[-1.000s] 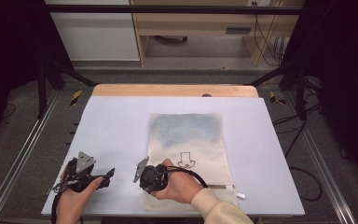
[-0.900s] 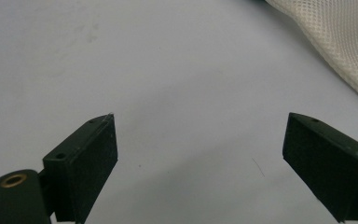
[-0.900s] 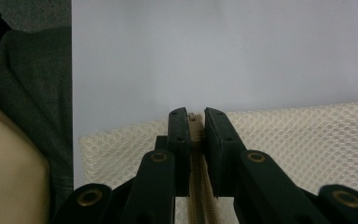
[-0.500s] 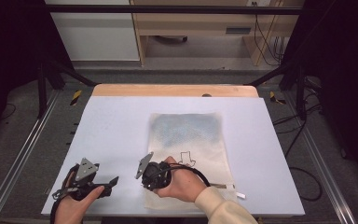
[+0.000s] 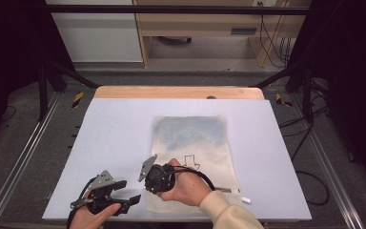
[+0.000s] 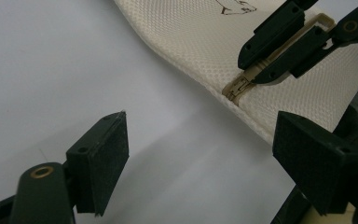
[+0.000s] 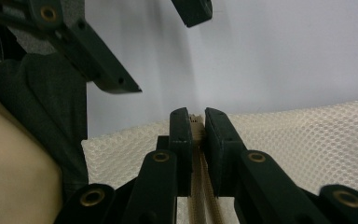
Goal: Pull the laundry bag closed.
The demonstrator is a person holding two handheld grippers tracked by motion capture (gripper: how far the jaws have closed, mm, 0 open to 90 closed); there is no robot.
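Right tongs (image 7: 193, 126) clamp the zipper (image 7: 200, 186) at the near edge of the mesh pouch (image 5: 195, 143). Left tongs (image 6: 205, 154), jaws apart and just narrowing, stand empty beside that edge.

No readable text, label or number appears; the mesh pouch (image 5: 198, 157) bears only a small black line drawing.
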